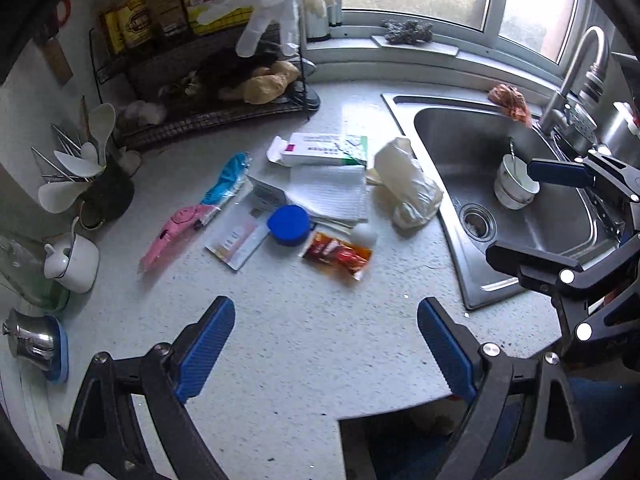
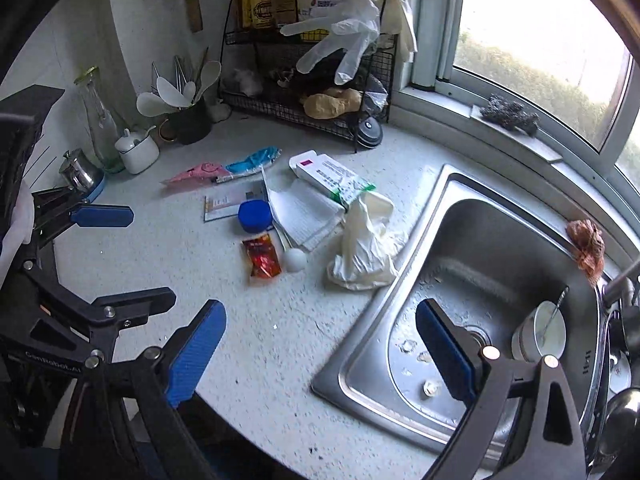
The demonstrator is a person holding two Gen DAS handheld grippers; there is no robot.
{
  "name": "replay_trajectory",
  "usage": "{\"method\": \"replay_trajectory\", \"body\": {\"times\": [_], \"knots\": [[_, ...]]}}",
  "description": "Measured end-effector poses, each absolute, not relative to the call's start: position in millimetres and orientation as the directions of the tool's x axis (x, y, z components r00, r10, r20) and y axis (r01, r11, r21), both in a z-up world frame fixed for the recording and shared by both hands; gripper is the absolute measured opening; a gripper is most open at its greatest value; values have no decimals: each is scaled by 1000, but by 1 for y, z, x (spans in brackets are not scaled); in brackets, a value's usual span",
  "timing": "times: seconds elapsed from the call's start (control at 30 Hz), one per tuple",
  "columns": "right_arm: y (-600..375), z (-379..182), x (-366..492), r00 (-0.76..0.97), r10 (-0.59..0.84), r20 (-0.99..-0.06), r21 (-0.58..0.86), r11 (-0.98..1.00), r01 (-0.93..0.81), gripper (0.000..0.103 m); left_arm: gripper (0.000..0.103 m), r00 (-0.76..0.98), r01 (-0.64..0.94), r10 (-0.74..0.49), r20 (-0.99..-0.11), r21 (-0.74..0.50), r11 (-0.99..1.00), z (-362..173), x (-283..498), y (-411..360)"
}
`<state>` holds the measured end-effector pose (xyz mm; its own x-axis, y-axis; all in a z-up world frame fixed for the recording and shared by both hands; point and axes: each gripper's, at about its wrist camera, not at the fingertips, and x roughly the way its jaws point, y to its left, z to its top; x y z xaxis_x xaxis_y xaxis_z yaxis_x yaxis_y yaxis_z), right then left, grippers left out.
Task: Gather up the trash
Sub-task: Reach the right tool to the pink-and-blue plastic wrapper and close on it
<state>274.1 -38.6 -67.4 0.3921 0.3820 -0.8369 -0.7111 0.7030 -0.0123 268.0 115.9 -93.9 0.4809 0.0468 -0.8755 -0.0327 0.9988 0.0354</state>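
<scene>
1. Two grippers, both spread wide with nothing between the pads: left gripper hangs over bare countertop; right gripper straddles the counter edge and the sink.
2. Trash sits in one loose cluster ahead of both grippers, beyond the fingertips, nothing touched yet.
3. Far left of the left gripper: pink-and-blue wrapper, long axis running diagonally away toward upper right. Well off its centreline.
4. Next: flat leaflet, then blue lid just beside it, overlapping the folded white paper.
5. Behind those: white medicine box, open flap to the left, long axis crosswise to the left gripper's fingers.
6. Nearest item: red sauce packet, almost straight ahead of the left gripper, long axis slanted down to the right. A small white ball touches its far edge.
7. Right end: crumpled white plastic bag, right beside the sink rim, long axis running away from the gripper.
8. Judgement: packet favours the left gripper, dead ahead, short reach. For the right gripper the packet lies up and left, while the bag is roughly straight ahead, so the bag suits the right.
9. Risk: packet is flat on the counter; the pads need to close across its short axis or they will skid.
</scene>
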Motion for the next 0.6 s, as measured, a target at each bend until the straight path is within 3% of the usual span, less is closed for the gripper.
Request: {"method": "replay_trajectory", "body": {"times": [0.6], "knots": [[161, -117, 311, 209, 420, -883, -23, 405, -914, 95, 92, 362, -457, 149, -920, -36, 889, -146, 257, 299]]}}
